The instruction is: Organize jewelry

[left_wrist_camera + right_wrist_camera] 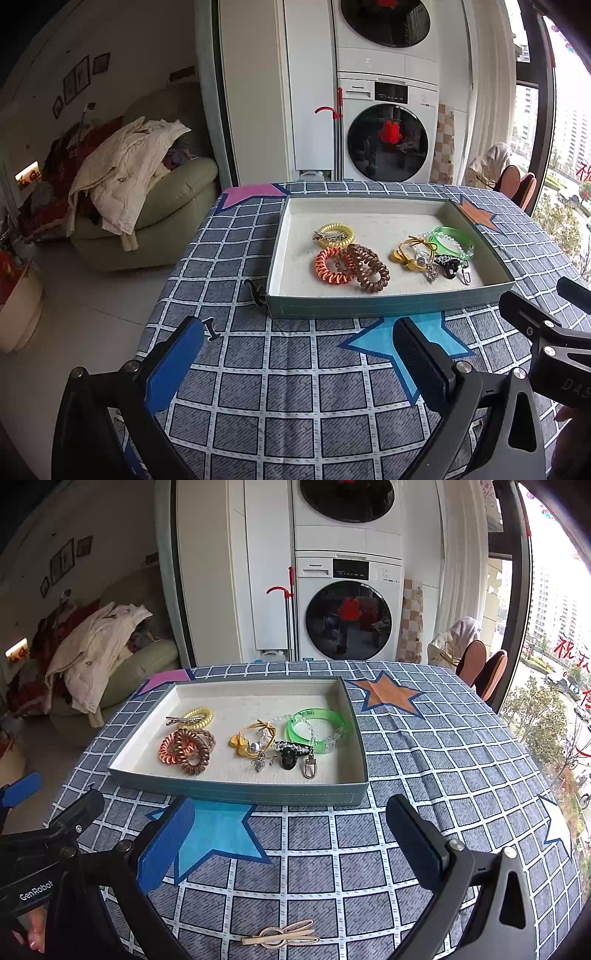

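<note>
While most pieces already sat in the tray (pixel 236 790) | pink hair clip (pixel 280 937) was left on the near tablecloth, black clip (pixel 255 291) by the tray's left corner | left gripper (pixel 295 360) and right gripper (pixel 291 840) both spread wide, holding nothing

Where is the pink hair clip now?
The pink hair clip shows only in the right wrist view, on the tablecloth outside the tray, near the bottom edge between the fingers.

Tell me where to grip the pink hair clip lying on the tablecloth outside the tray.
Grip the flat pale pink metal hair clip across its narrow width, near the middle, coming straight down with the open right gripper. It lies flat on the checked tablecloth, long axis left to right, so the fingers should close front to back.
</note>
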A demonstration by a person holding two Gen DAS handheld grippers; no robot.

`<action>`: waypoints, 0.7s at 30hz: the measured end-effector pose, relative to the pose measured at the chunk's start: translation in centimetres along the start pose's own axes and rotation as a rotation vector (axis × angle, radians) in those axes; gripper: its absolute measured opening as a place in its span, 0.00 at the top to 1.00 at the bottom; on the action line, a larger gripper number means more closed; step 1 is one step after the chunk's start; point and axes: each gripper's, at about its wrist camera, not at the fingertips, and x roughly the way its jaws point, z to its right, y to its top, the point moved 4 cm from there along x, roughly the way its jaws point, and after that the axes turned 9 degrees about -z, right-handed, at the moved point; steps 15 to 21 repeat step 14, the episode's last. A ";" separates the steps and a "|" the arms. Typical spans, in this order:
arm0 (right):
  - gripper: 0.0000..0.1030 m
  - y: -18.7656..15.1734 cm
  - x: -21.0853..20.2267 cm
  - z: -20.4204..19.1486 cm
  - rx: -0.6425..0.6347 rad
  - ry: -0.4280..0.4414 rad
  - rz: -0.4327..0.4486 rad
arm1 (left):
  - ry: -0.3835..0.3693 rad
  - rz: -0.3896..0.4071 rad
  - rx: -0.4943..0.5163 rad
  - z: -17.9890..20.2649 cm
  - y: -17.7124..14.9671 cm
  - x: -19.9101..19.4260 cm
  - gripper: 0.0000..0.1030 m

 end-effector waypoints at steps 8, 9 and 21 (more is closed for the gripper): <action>0.00 0.0 -0.1 0.0 0.000 0.001 0.000 | -0.001 0.000 -0.003 0.0 0.0 0.0 0.00; 0.00 0.1 -0.1 0.0 0.000 0.001 0.000 | -0.001 0.000 -0.003 -0.1 -0.1 0.0 0.00; 0.00 0.0 -0.1 0.0 0.002 0.001 0.000 | 0.000 0.012 0.003 -0.1 -0.1 -0.2 0.00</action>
